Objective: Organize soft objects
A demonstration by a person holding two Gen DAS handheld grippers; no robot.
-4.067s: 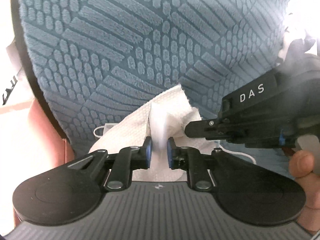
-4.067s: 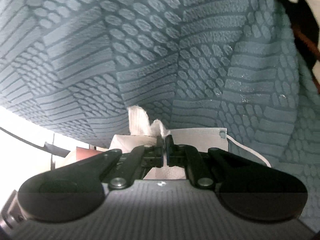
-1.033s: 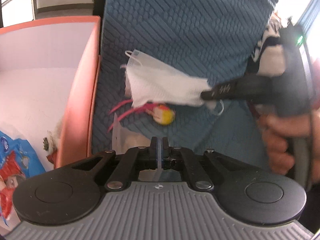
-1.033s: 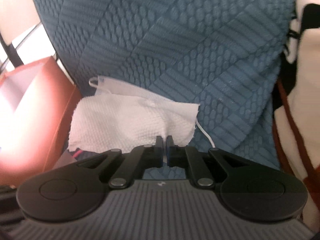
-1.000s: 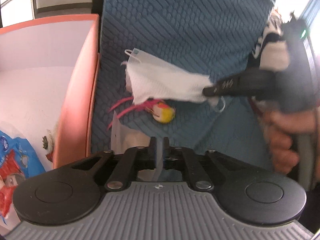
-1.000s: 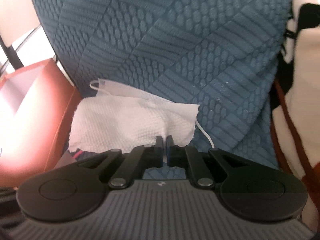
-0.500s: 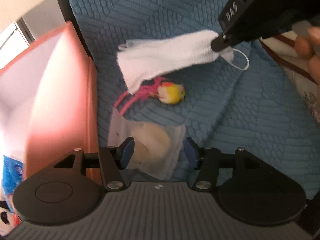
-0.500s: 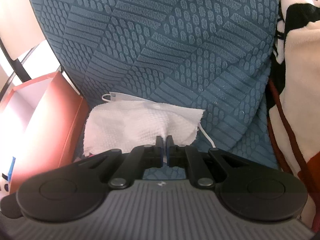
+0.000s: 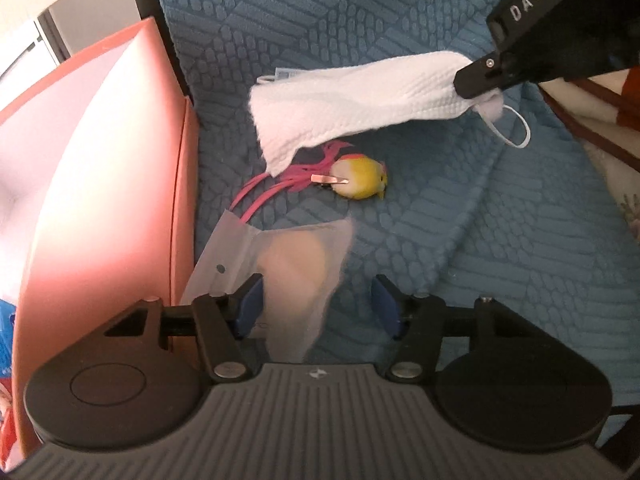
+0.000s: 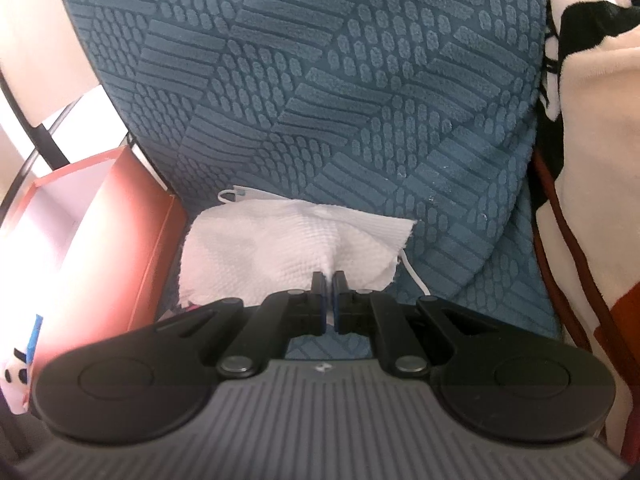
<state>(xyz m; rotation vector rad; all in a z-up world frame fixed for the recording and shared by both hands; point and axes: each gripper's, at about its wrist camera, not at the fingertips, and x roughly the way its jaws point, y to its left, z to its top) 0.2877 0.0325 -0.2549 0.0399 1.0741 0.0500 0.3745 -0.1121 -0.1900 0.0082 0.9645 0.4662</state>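
One orange box [image 9: 120, 184] stands at the left of the left wrist view, open at the top, pale inside; only a blue-and-red printed packet [image 9: 6, 344] shows in it, cut off at the lower left edge. In the right wrist view the same box [image 10: 104, 216] sits at middle left, with a small white toy [image 10: 18, 376] at the lower left edge, too clipped to tell whether it is in the box.

One white cloth [image 9: 360, 100] hangs across the upper middle of the left wrist view, pinched at its right end by the right gripper [image 9: 478, 80], clenched on it. In the right wrist view the right gripper [image 10: 329, 288] holds the cloth [image 10: 288, 252] bunched between its closed fingers at frame centre.

One face mask lies behind the cloth, mostly hidden: an ear loop [image 9: 516, 128] shows at the right, a corner at the cloth's upper left.

One small yellow bird toy [image 9: 360, 180] with pink tail strands lies on the blue textured cover [image 9: 460, 240] just below the cloth's hanging corner, a metal clip on its side.

One frosted plastic pouch [image 9: 280, 272] with something pale beige inside, shape unclear, lies at lower centre beside the box. The left gripper [image 9: 318, 300] is released, fingers spread wide; the left finger overlaps the pouch's edge, contact unclear.

One cream, black and rust patterned blanket [image 10: 592, 120] is cut off at the right edge.
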